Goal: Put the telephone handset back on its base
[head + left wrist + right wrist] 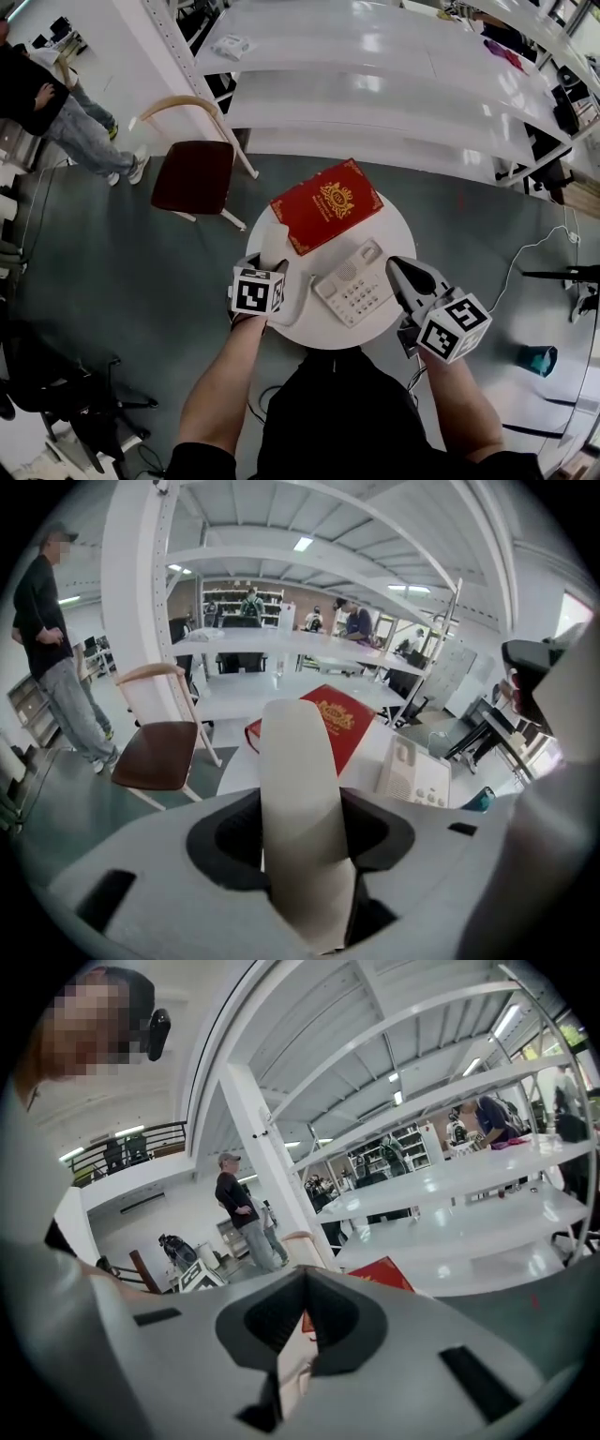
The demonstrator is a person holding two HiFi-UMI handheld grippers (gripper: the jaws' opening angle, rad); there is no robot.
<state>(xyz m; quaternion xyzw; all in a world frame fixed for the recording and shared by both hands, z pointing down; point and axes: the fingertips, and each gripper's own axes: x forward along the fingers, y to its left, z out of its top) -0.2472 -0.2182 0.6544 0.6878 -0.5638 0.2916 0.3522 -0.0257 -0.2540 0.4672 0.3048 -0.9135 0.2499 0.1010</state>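
The cream telephone handset (pixel 274 242) stands nearly upright above the left part of the round white table (pixel 395 228), clear of its top. My left gripper (pixel 268 270) is shut on its lower half. In the left gripper view the handset (pixel 298 752) fills the gap between the jaws of the left gripper (pixel 302 808). The telephone base (pixel 356 283) lies flat at the table's middle with its cradle bare, and it also shows as the base (pixel 412 772) in the left gripper view. My right gripper (pixel 402 271) hovers just right of the base, shut and holding nothing; its view shows the right gripper (pixel 305 1277) with its tips together.
A red book (pixel 326 203) lies at the table's far side, touching the base's far end. A chair (pixel 192 174) with a brown seat stands at far left. White shelving (pixel 375 84) runs behind. A person (pixel 47 103) stands far left. A cable and a teal object (pixel 539 360) lie on the floor at right.
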